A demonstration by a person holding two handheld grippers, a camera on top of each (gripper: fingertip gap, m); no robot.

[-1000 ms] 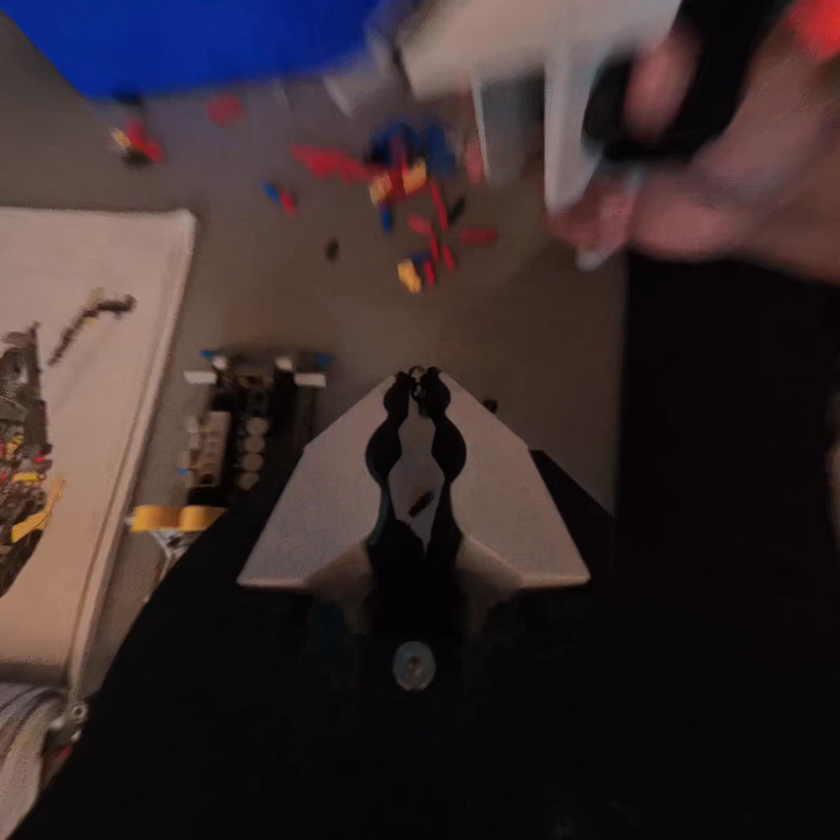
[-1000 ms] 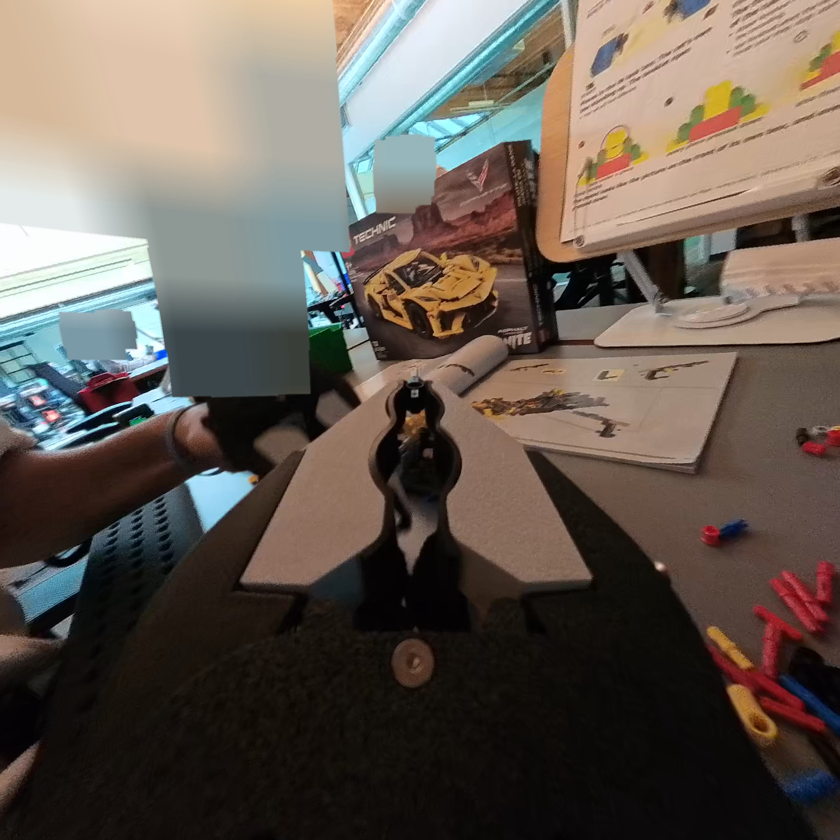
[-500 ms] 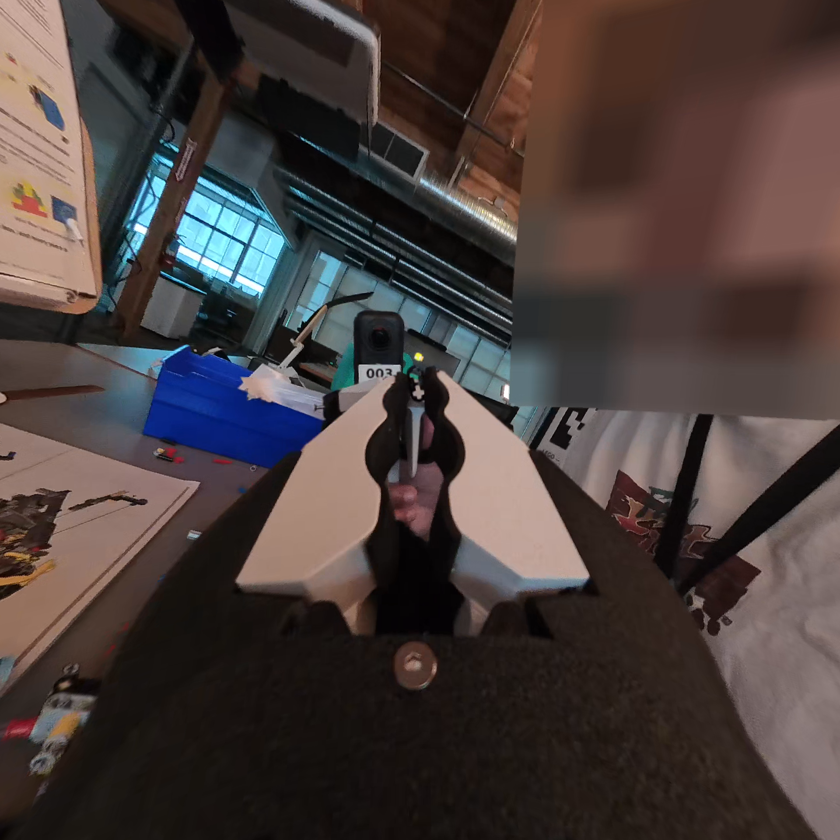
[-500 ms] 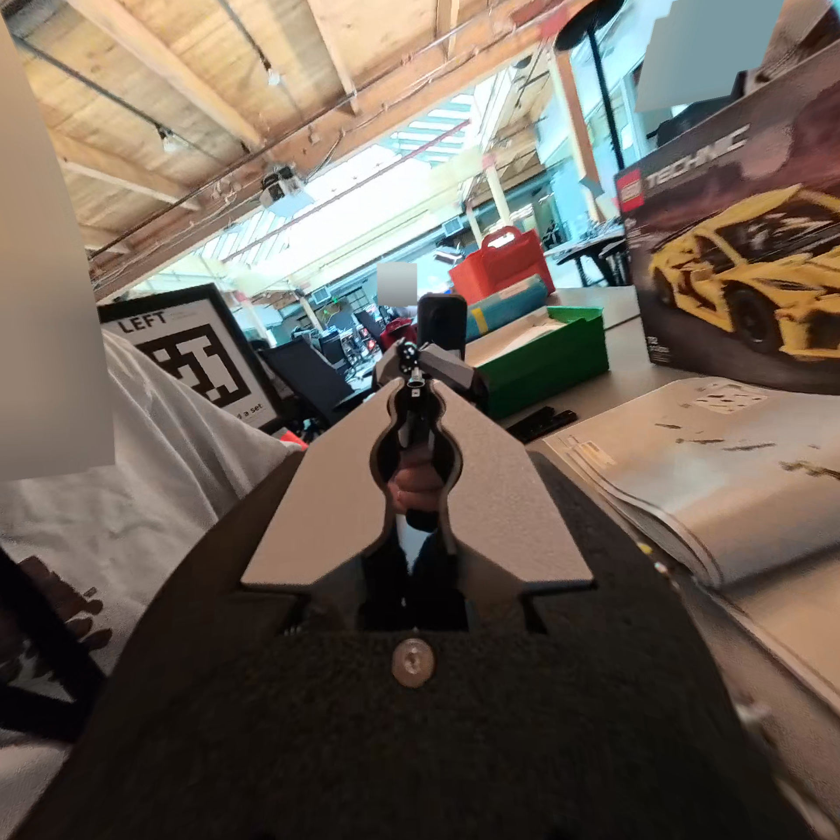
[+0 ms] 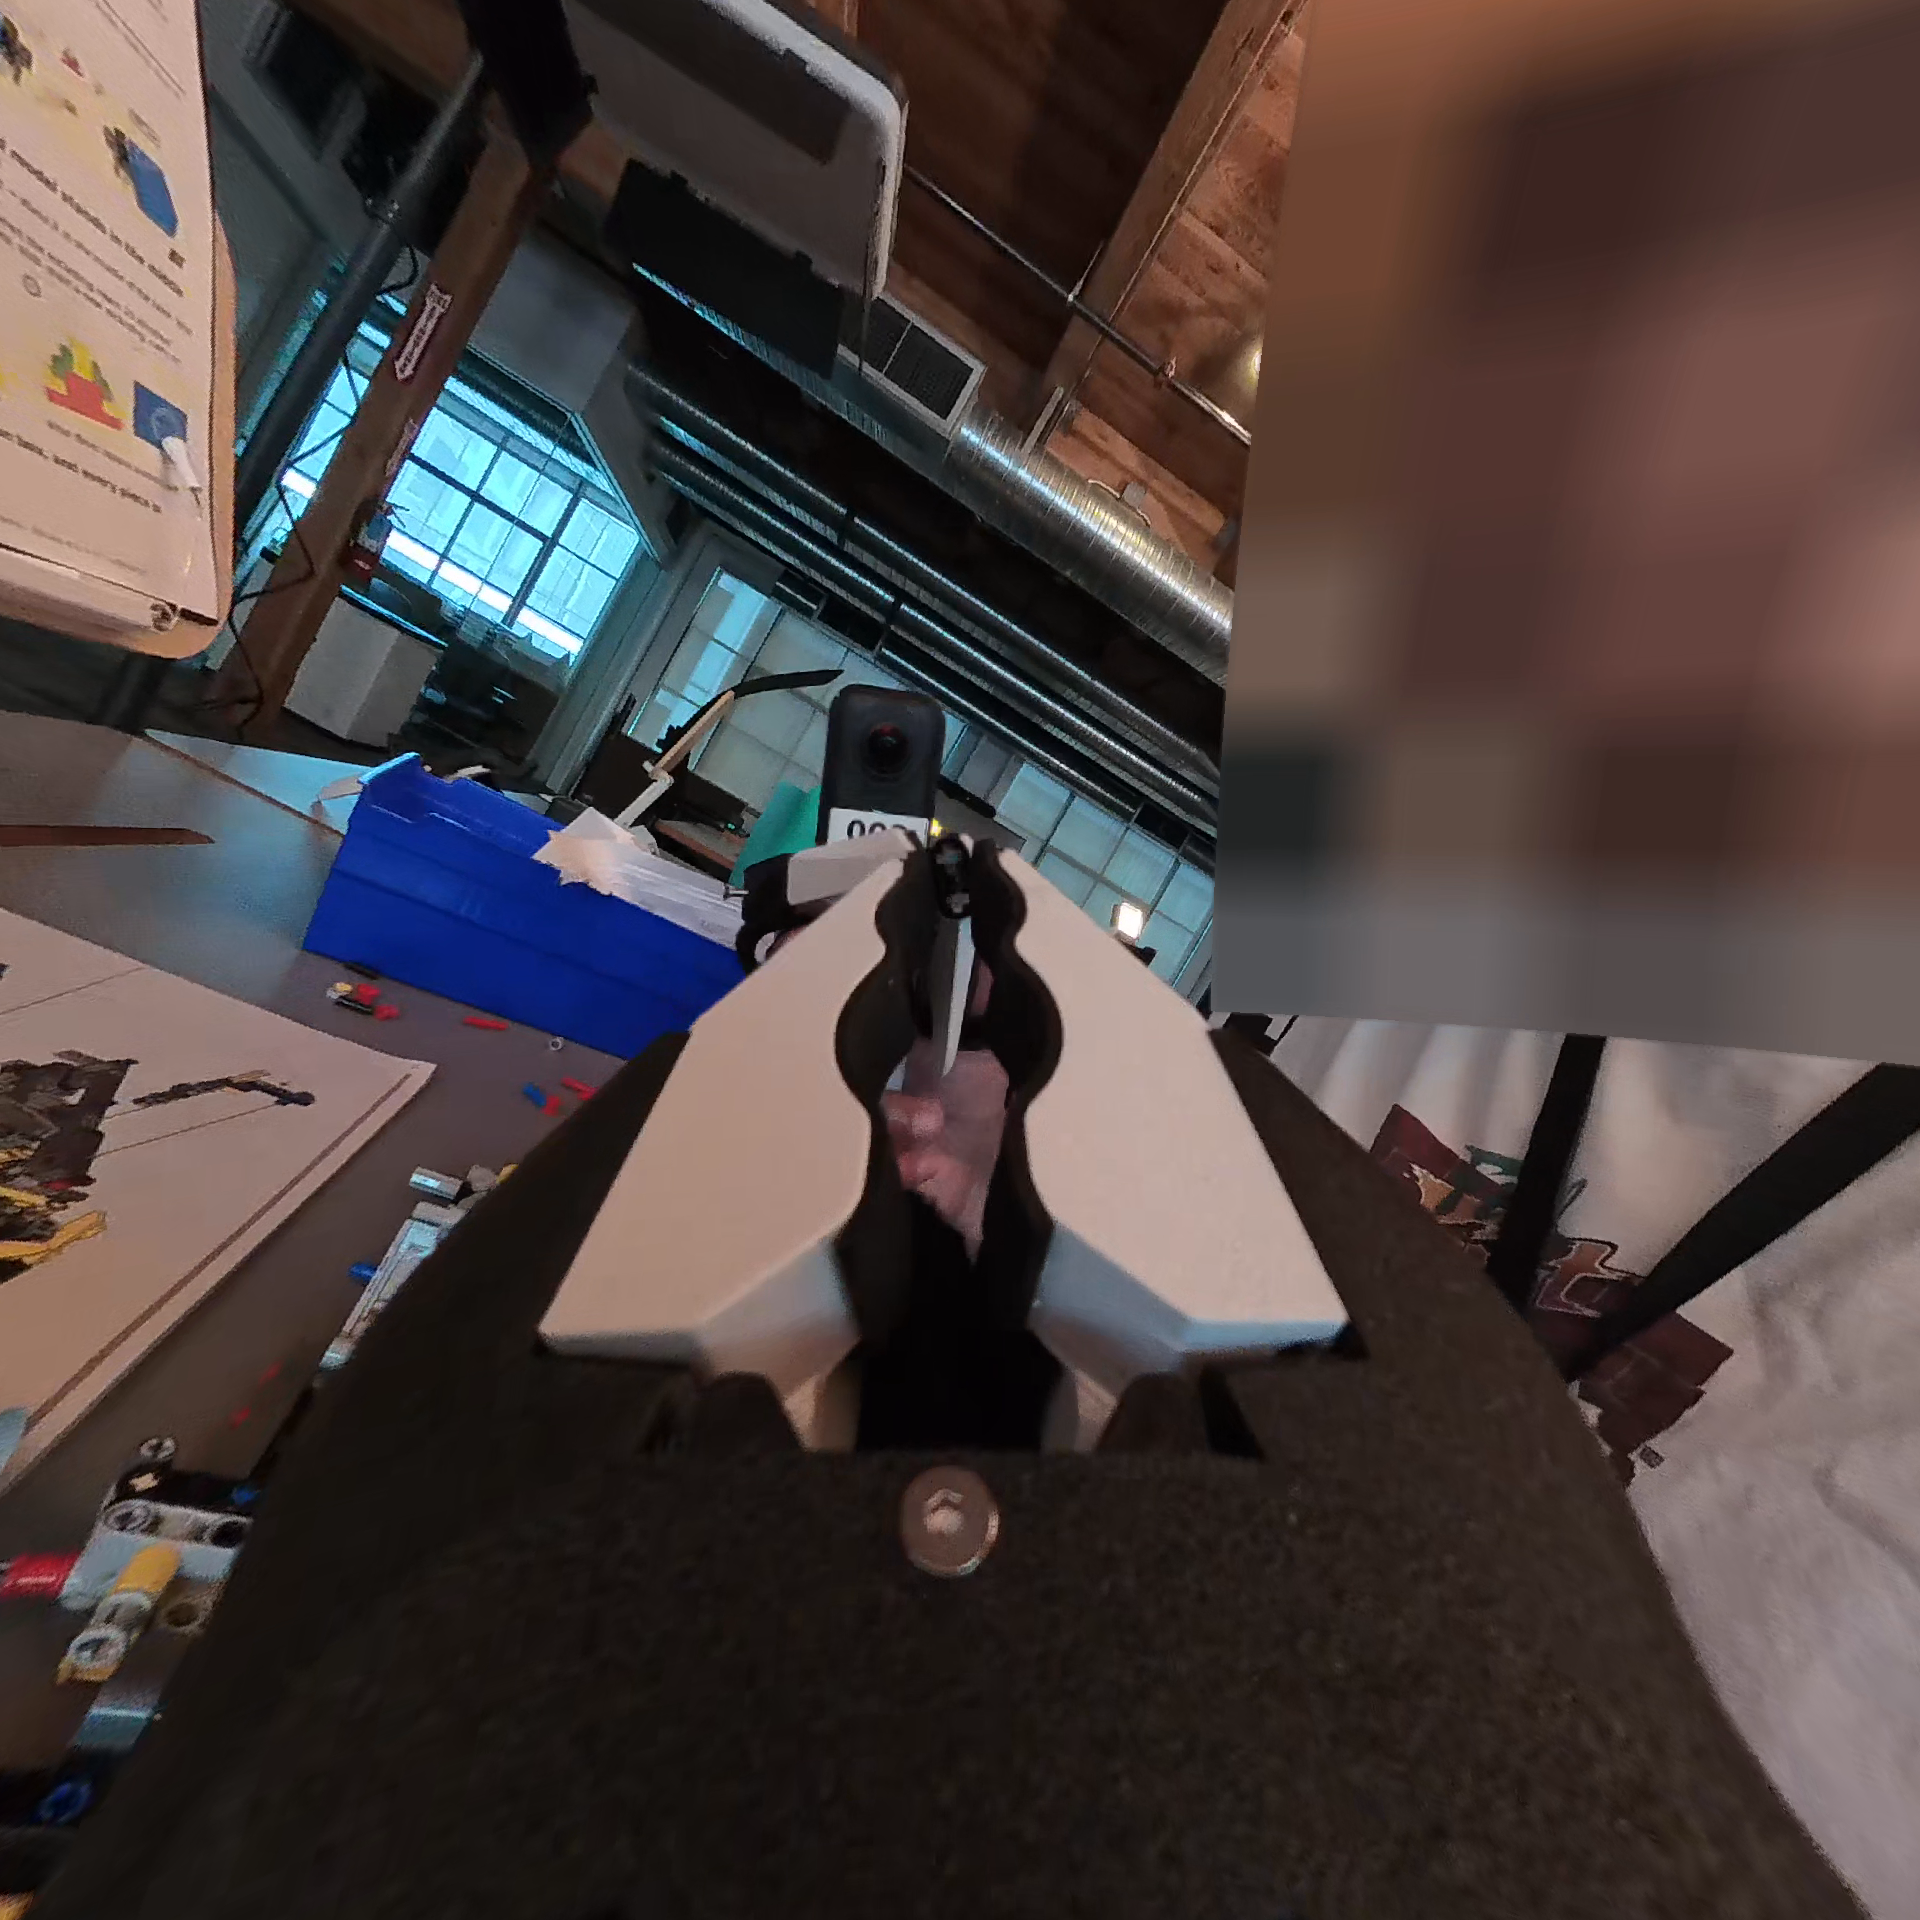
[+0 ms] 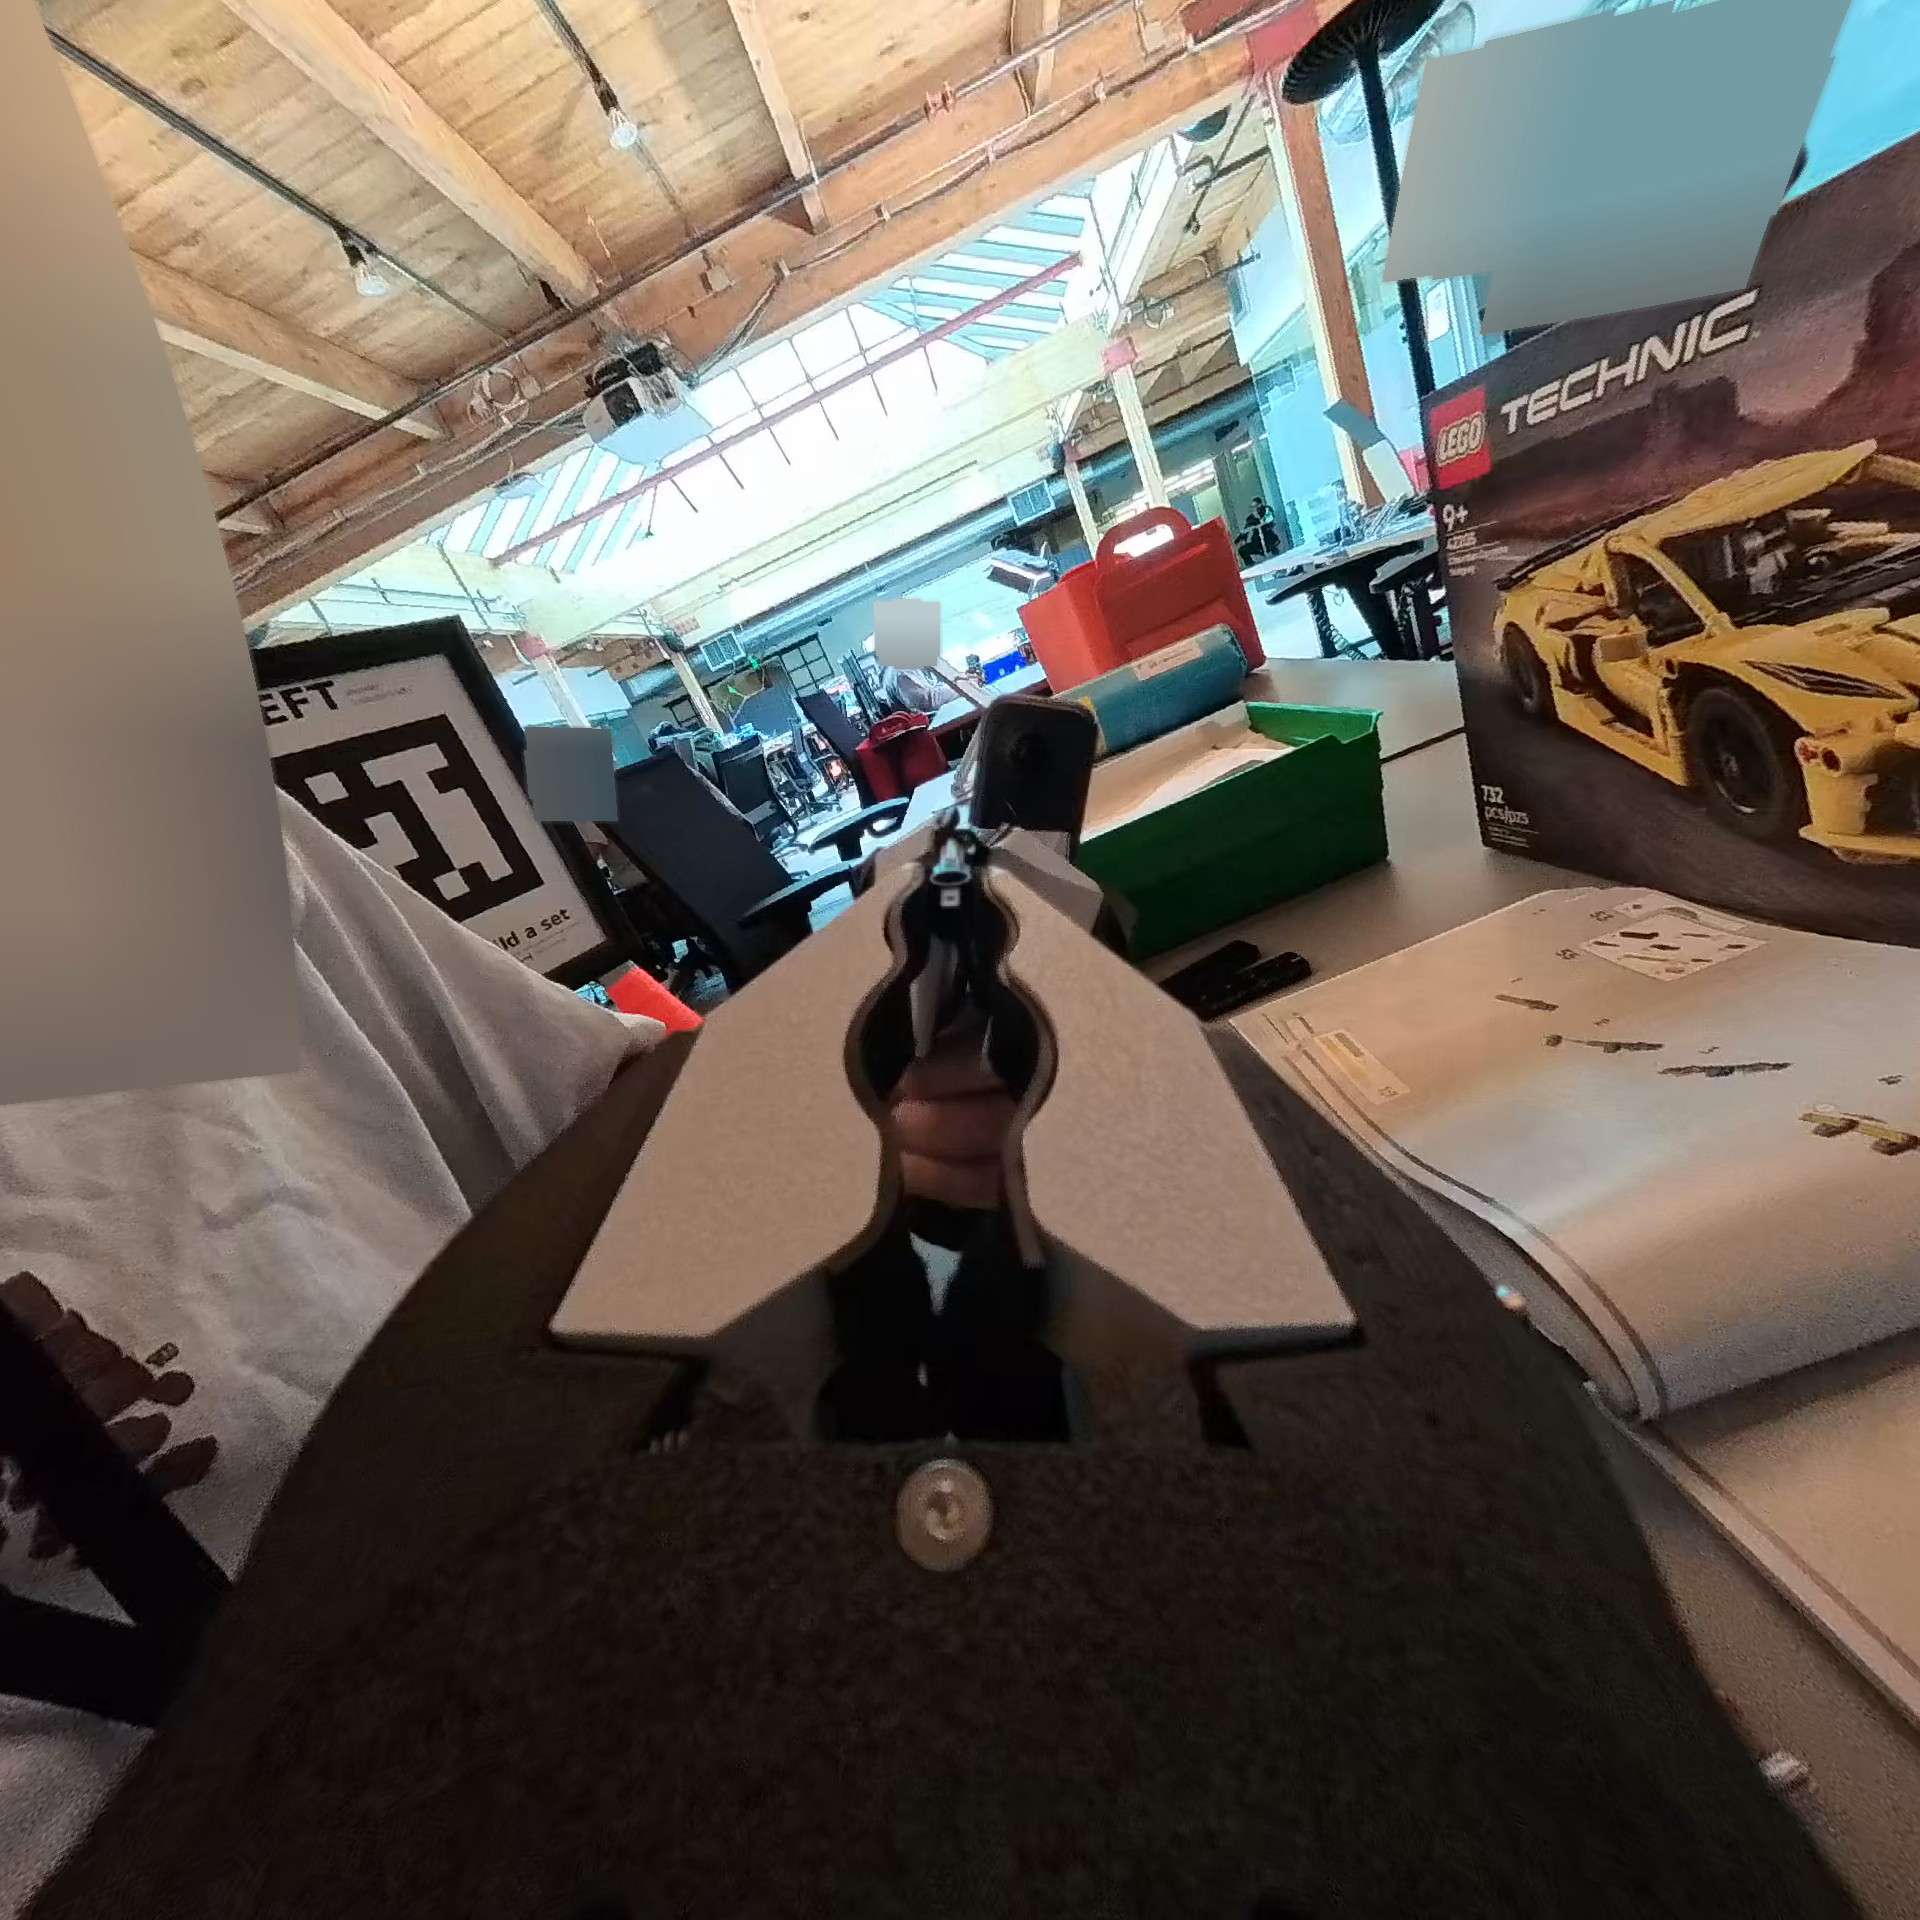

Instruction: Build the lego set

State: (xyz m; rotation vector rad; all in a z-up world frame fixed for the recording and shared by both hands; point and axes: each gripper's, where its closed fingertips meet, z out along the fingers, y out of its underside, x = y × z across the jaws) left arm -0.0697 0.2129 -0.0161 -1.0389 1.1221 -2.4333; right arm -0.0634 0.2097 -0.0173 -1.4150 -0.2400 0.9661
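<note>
Left gripper (image 5: 951,868) and right gripper (image 6: 951,868) raised tip to tip above the table (image 5: 208,894), each clenched on what looks like one small dark piece (image 5: 948,878), probably to press parts together. Half-built model (image 5: 156,1548) lying low left beside the open instruction booklet (image 6: 1621,1091).
</note>
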